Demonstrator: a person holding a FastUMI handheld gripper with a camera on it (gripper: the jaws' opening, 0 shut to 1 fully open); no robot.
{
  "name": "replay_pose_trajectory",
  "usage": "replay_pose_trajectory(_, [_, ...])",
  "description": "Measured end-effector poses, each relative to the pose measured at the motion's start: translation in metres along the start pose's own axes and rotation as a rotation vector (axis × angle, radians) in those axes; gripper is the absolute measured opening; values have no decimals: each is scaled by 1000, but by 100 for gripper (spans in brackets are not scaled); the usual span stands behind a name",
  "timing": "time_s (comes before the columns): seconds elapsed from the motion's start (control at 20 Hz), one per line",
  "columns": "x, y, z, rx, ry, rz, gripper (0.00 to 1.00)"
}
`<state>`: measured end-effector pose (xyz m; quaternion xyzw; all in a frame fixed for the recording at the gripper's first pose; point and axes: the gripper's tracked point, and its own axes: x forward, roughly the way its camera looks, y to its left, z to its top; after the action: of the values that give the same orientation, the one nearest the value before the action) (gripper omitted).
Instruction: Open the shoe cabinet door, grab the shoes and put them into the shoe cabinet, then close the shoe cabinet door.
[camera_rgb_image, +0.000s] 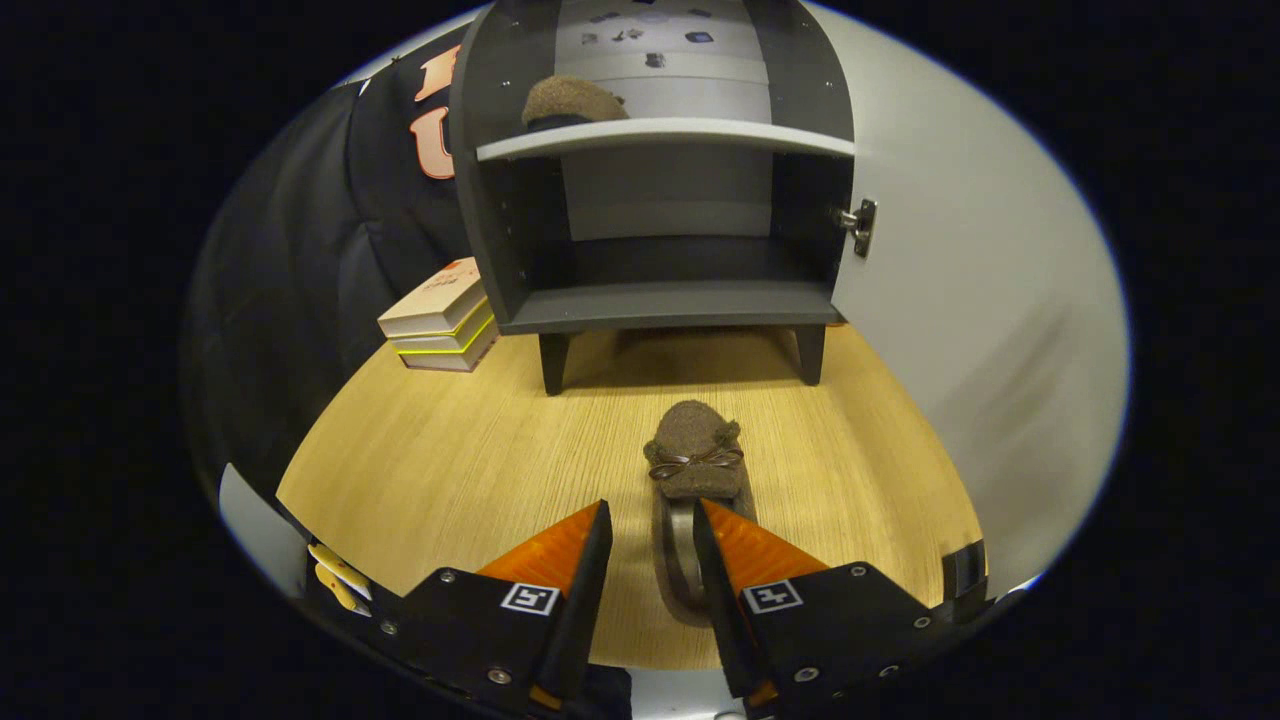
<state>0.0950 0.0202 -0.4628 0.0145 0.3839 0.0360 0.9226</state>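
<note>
Where the pale wooden bench (430, 470) meets the black cloth wall, a dark grey shoe cabinet (655, 305) stands on short legs with its door (960, 330) swung wide open to the right, the metal hinge visible on the door's inner edge. The cabinet's interior is split by a light grey shelf (665, 135), and on that upper shelf, toward its left side, sits one brown fuzzy shoe (572, 100). The lower compartment holds nothing that can be made out. To the left of the cabinet, against the cloth wall, lies a small stack of books (440, 320).

The gripper (648, 545) hovers low over the bench, its jaws parted by a moderate gap, orange-faced fingers (560, 545) on either side. They press on nothing. The right finger sits over the right edge of the second shoe's heel end; whether it touches the shoe cannot be told. The left finger stands clear of it, over bare wood.

The second shoe (692, 480), a brown slipper with a small bow across its upper, lies flat on the bench between the fingers and the cabinet. Its long axis runs straight away from the gripper toward the cabinet, toe pointing at the cabinet's lower compartment and its open heel end lying in the gap between the jaws.
</note>
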Motion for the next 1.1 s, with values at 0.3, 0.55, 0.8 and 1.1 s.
replay_pose_trajectory(0.3, [61, -5, -28, 59, 85, 11, 40])
replay_pose_trajectory(0.55, [88, -7, -25, 77, 103, 0, 26])
replay_pose_trajectory(0.8, [92, -2, -23, 14, 109, -21, 5])
replay_pose_trajectory(1.1, [63, -16, 2, 45, 78, -47, 3])
